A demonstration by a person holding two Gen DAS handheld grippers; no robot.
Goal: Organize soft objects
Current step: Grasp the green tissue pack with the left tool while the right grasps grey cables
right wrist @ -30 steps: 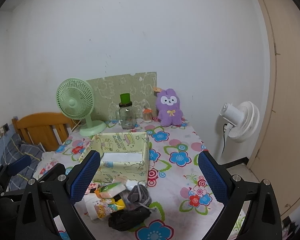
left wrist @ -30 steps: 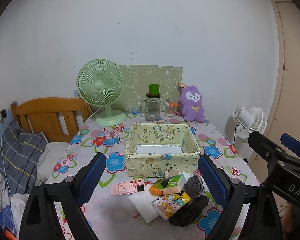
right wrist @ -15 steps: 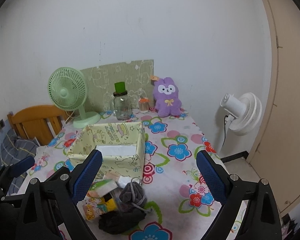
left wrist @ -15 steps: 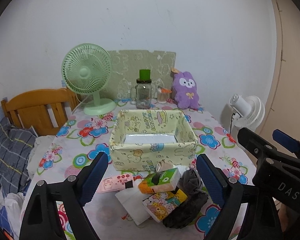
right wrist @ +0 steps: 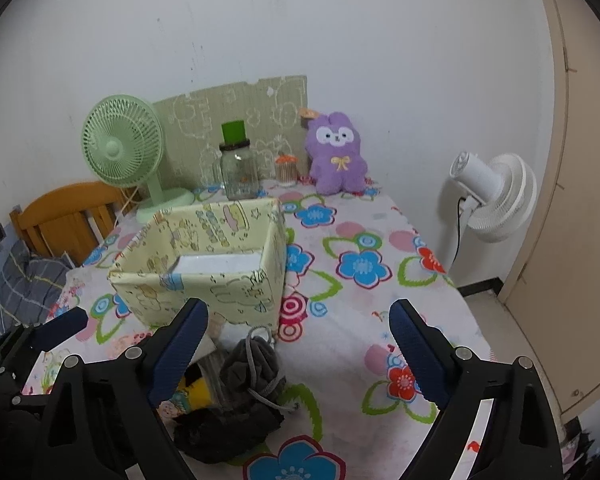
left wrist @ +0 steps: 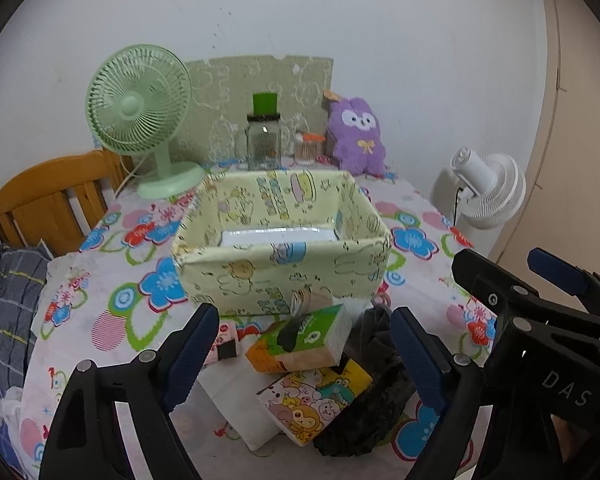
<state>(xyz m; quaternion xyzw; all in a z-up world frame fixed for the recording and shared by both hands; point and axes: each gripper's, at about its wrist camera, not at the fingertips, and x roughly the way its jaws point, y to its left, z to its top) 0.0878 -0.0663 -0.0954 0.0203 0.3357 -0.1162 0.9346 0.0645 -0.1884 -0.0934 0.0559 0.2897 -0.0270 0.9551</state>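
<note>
The left claw [left wrist: 304, 344] stands with its blue pads wide apart and nothing pressed between them; its jaws have just been closing a little. Seen from the left wrist, it hangs above a heap of soft things lying on the flowered surface [left wrist: 112, 320] just in front of the yellow fabric box [left wrist: 284, 276]. In the heap, a green and orange tissue pack [left wrist: 304, 340] rests on a cartoon-printed tissue pack [left wrist: 316, 400], with a white sheet [left wrist: 236, 404] to the left of the heap and a black cloth [left wrist: 364, 416] on its right. A pink packet [left wrist: 224, 340] lies left of the tissue packs, near the box's front wall. Behind the box stand a green fan [left wrist: 140, 120], a glass jar [left wrist: 264, 148] and a purple plush rabbit [left wrist: 358, 140].

From the right wrist, the right claw [right wrist: 300, 344] also has its pads well apart, gripping nothing, the jaws likewise having just narrowed slightly. Between its pads, in front of the box [right wrist: 204, 284], sits a grey drawstring pouch [right wrist: 256, 368] on top of the black cloth [right wrist: 228, 432]. The left claw shows at the left edge. A white floor fan [right wrist: 496, 196] stands right of the surface.
</note>
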